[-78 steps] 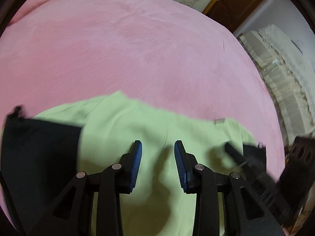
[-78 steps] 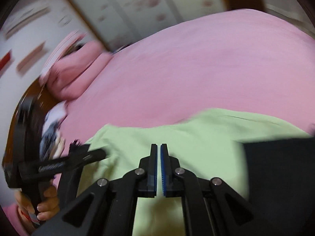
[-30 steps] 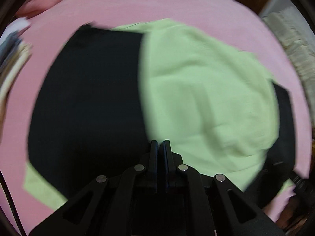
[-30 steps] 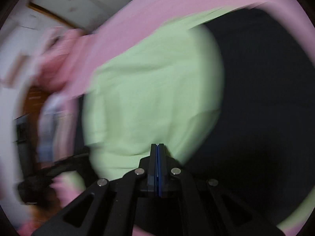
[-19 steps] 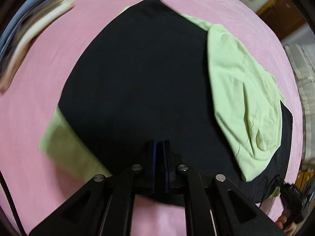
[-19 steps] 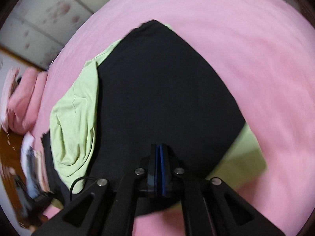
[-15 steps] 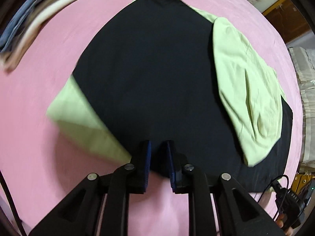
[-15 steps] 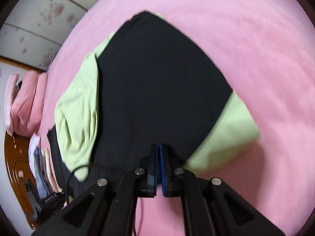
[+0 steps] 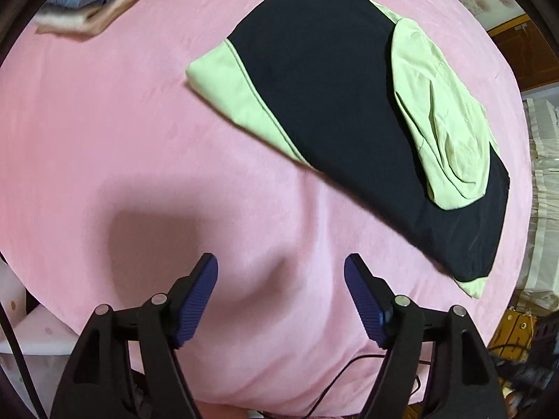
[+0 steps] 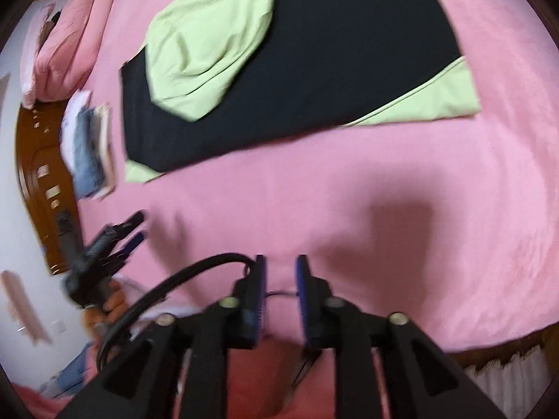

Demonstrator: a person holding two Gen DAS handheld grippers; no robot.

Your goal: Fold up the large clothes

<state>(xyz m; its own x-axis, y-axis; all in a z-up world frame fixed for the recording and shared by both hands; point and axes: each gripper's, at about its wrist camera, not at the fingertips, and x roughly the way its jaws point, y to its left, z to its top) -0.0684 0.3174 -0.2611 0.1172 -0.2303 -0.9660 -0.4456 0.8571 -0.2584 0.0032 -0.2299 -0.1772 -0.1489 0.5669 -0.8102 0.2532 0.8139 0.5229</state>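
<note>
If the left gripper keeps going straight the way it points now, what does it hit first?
Most likely bare pink bedspread. The left gripper is open and empty, with only blanket between and ahead of its fingers. The black and green garment lies further on, up and to the right. Depth is hard to judge through the fisheye.

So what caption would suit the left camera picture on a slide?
Open left gripper hovers over the pink bedspread, apart from the black-and-green garment lying folded there.

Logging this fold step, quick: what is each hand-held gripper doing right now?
Left hand-held gripper: open, holding nothing.
Right hand-held gripper: open, holding nothing.
</note>
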